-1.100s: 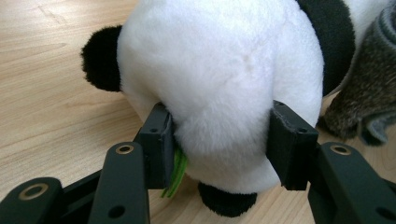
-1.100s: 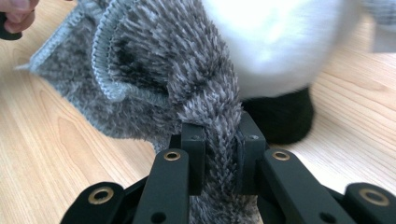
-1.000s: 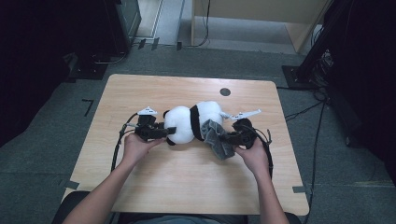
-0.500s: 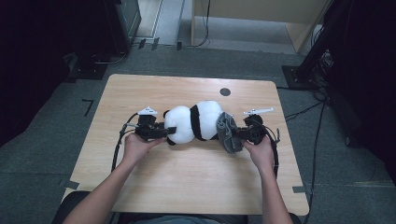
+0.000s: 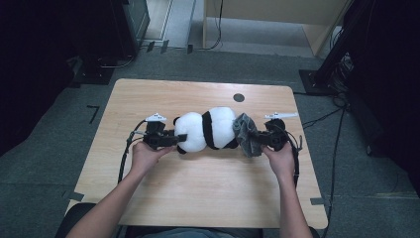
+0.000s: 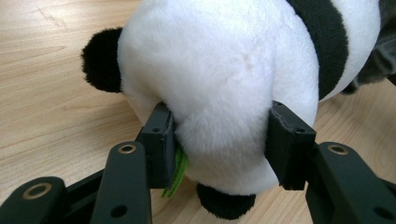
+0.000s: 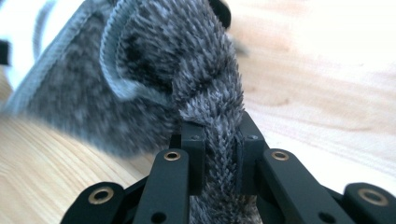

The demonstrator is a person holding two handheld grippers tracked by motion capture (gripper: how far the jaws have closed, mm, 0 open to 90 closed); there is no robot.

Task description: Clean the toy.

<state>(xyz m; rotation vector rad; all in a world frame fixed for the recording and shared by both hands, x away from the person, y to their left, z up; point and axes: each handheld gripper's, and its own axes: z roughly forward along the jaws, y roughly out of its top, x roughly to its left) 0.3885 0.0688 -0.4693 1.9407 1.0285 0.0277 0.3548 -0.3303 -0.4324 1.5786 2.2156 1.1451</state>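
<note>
A black-and-white plush panda (image 5: 207,129) lies on its side across the middle of the wooden table (image 5: 198,198). My left gripper (image 5: 179,138) is shut on the panda's white head (image 6: 219,93), its pads pressed into the fur on both sides. A small green tag (image 6: 176,173) hangs by the left pad. A grey fuzzy cloth (image 5: 246,135) with a ribbed hem sits at the panda's right end. My right gripper (image 5: 259,140) is shut on a bunched fold of that grey cloth (image 7: 205,88), which is stretched out from the panda.
A round dark cable hole (image 5: 238,97) lies in the table's far side. Cables (image 5: 126,153) trail from both grippers over the table edges. Dark equipment stands and a wooden cabinet (image 5: 277,20) sit on the grey floor beyond the table.
My right gripper has pulled the grey cloth rightward, away from the panda's body. The panda now lies straighter along the table. The left gripper has kept its hold in place.
</note>
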